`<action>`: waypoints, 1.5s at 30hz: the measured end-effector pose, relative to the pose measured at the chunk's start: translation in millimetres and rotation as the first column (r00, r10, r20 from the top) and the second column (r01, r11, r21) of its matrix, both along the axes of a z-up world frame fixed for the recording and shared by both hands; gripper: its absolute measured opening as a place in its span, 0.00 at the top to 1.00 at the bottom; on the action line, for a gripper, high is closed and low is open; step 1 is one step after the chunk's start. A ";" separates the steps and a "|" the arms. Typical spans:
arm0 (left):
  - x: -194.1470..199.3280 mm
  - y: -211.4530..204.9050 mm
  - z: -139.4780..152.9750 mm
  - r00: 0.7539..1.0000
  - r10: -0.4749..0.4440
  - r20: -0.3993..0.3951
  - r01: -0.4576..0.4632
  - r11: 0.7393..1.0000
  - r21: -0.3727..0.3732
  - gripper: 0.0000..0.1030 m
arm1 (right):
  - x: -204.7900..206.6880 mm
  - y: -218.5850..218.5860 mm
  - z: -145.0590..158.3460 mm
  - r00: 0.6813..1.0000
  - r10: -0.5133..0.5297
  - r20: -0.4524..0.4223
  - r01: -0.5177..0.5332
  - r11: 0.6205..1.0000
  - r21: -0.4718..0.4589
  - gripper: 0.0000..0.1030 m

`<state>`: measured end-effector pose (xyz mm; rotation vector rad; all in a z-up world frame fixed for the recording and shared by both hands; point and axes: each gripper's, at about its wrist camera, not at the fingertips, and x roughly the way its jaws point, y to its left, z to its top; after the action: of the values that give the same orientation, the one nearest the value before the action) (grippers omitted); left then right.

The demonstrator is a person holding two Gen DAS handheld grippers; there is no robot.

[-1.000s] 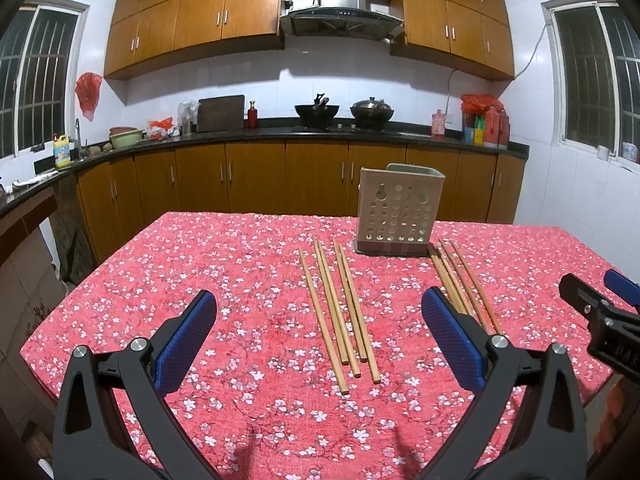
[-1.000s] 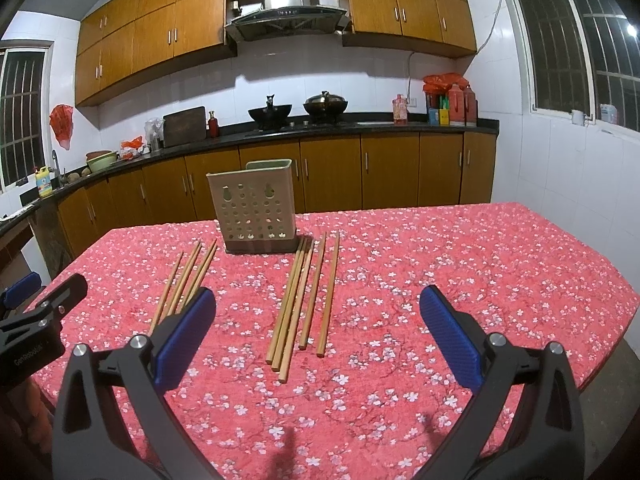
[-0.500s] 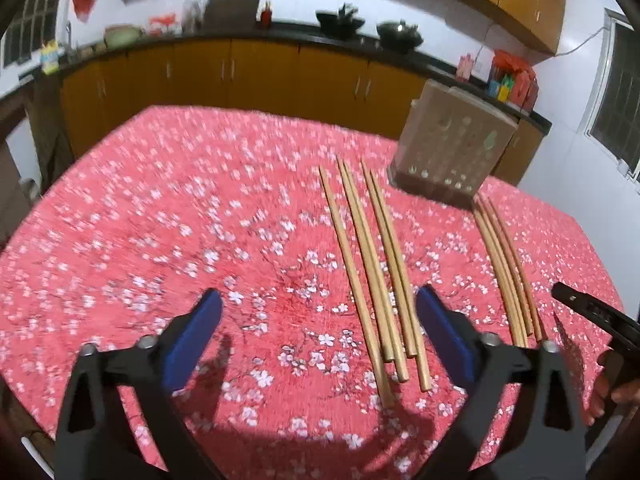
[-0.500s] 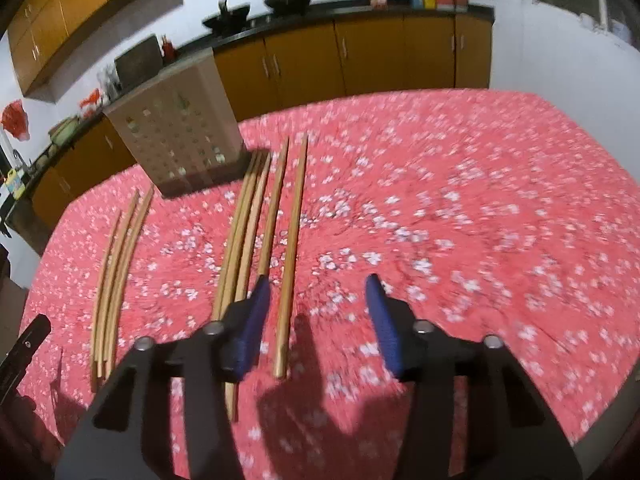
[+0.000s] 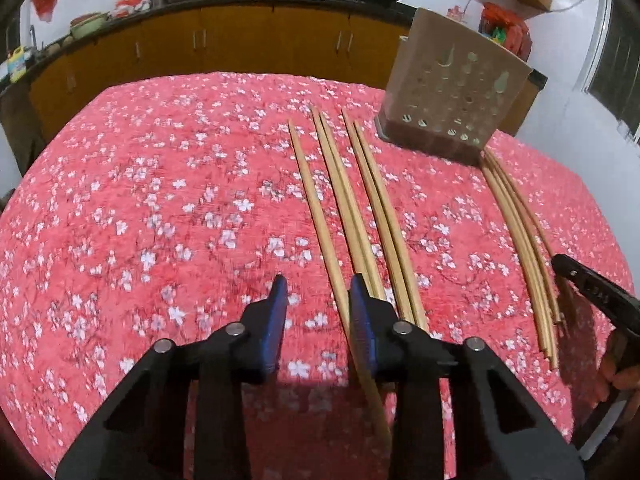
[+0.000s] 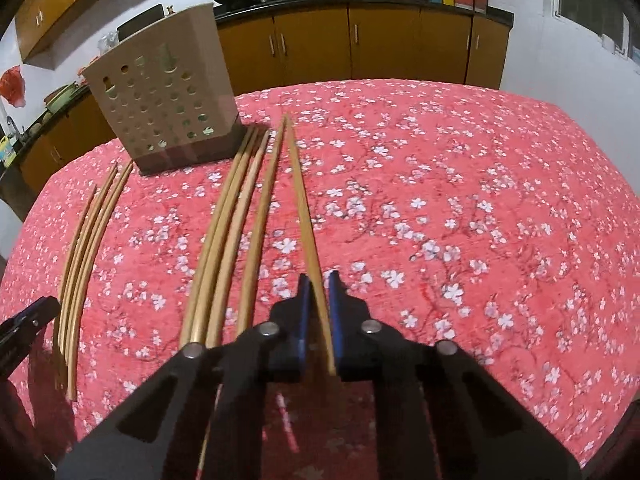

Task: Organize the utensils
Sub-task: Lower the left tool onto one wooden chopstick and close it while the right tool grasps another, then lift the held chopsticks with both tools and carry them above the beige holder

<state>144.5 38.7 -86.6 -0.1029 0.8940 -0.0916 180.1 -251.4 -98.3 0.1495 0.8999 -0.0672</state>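
A: Two claws are low over the tabletop (image 5: pixel 120 208), which has a red cloth with white flowers. The right claw (image 6: pixel 319 280) is pressed together on one chopstick (image 6: pixel 301 200), the one at the right end of its group. This stick runs up between the blue pads (image 6: pixel 336 312) toward the far edge.

B: And the left claw (image 5: pixel 318 286)?

A: Its jaws have just been closing. The leftmost chopstick (image 5: pixel 316 216) of the middle group passes between the blue pads (image 5: pixel 276 320) and lies close against the right pad. The left pad stands apart from it, so there is no pinch yet.

B: Where are the other sticks?

A: In the left view, four more chopsticks (image 5: pixel 372 208) lie just to the right of that stick, in two pairs. Another bundle (image 5: pixel 520 240) lies nearer the right edge, beside the right claw's black tip.

B: And the holder?

A: The beige holder (image 6: pixel 160 100), with round holes, stands upright near the far edge, just behind the far ends of the sticks.
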 end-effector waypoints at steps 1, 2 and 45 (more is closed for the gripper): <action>1.9 -0.6 0.0 1.000 -0.009 -0.004 0.009 1.000 -0.002 0.77 | -0.1 -1.2 0.1 1.000 0.000 0.000 0.000 1.000 0.006 0.91; 2.9 -1.2 0.2 1.000 -0.014 -0.005 0.014 1.000 -0.003 0.79 | 0.1 -1.3 0.3 1.000 -0.001 -0.001 0.001 1.000 0.004 0.91; 21.7 14.5 1.4 0.999 -0.029 0.018 0.028 0.998 0.063 0.93 | 6.8 -25.0 4.7 0.998 -0.041 0.048 0.040 0.998 0.038 0.92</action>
<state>166.2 53.3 -85.2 -0.0306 0.8790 -0.0904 186.8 -276.5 -93.6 0.2033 0.8495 -0.0841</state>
